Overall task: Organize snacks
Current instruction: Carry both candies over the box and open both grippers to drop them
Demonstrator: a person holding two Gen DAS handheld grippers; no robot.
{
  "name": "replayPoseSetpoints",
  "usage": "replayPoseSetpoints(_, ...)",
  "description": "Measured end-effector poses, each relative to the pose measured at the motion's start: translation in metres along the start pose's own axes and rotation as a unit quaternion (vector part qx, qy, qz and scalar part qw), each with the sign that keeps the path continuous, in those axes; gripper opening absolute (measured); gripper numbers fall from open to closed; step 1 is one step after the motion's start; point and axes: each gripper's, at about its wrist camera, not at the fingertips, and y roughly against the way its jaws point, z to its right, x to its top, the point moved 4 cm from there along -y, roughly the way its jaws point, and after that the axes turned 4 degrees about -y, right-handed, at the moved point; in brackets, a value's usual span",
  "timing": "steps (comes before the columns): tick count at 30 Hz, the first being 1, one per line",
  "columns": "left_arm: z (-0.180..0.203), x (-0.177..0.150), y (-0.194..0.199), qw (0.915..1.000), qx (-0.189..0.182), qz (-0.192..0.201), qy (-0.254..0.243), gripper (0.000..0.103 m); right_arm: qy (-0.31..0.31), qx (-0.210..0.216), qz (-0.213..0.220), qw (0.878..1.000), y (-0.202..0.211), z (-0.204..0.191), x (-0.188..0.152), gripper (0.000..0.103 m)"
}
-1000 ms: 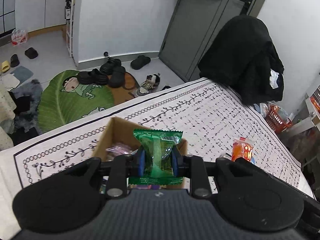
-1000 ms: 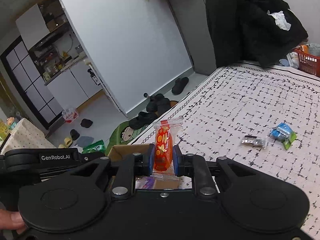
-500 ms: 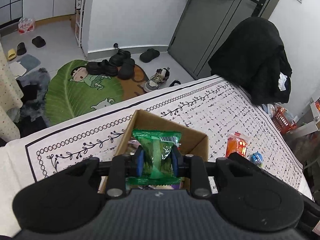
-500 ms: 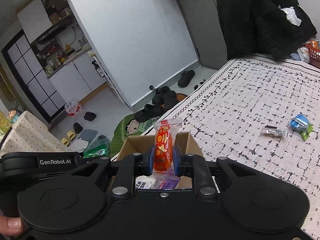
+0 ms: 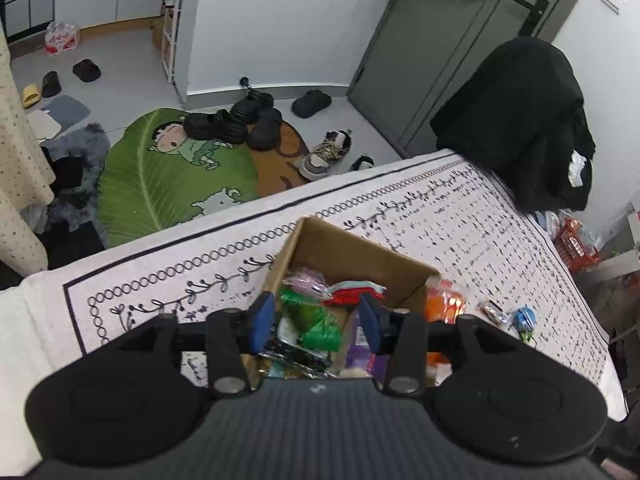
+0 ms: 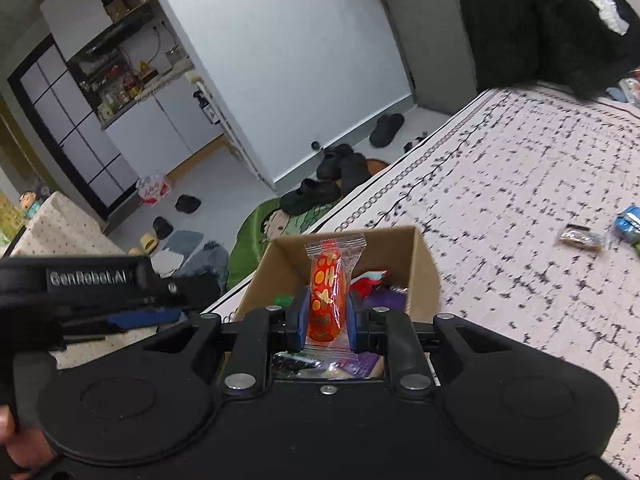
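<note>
Left tongs (image 5: 316,322), viewed along their blue pads: the jaws stand apart with nothing between them, poised over the open cardboard box (image 5: 360,250). A green snack packet (image 5: 318,326) lies inside the box, below the gap between the pads and touching neither, among other wrapped snacks, including a red-and-teal one (image 5: 354,292) and a pink one (image 5: 306,280). The box rests on a bench covered by a white patterned cloth (image 5: 460,224).

Right tongs (image 6: 326,316): the jaws are closed on an orange snack packet (image 6: 327,294), which is held upright by its middle, its clear crimped top edge rising above the pads. The packet hangs over the box (image 6: 420,260) interior, above a purple wrapper (image 6: 384,300) and other contents. In the left wrist view, the same orange packet (image 5: 444,306) appears just past the box's right wall.

Remaining loose on the cloth, well apart from the box: a blue wrapped sweet (image 6: 628,220) and a small dark wrapped piece (image 6: 580,238) beside it.

Surroundings: a black coat (image 5: 516,120) draped at the bench's far corner; a green leaf-shaped floor mat (image 5: 160,188) with dark shoes (image 5: 236,122) along its edge.
</note>
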Motion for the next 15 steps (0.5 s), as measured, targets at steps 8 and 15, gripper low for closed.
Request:
replayPoseSetpoints(8,-0.003,0.004,-0.002,0.9999,0.013,0.001,-0.002,0.059,0.005,-0.002,0.003,1.0,0.006,0.004,-0.001,0.054)
replayPoseSetpoints(15,0.007,0.001,-0.001,0.9994,0.029,0.005,-0.016,0.076,-0.009,-0.02,0.006,1.0,0.027,0.03,0.003,0.055)
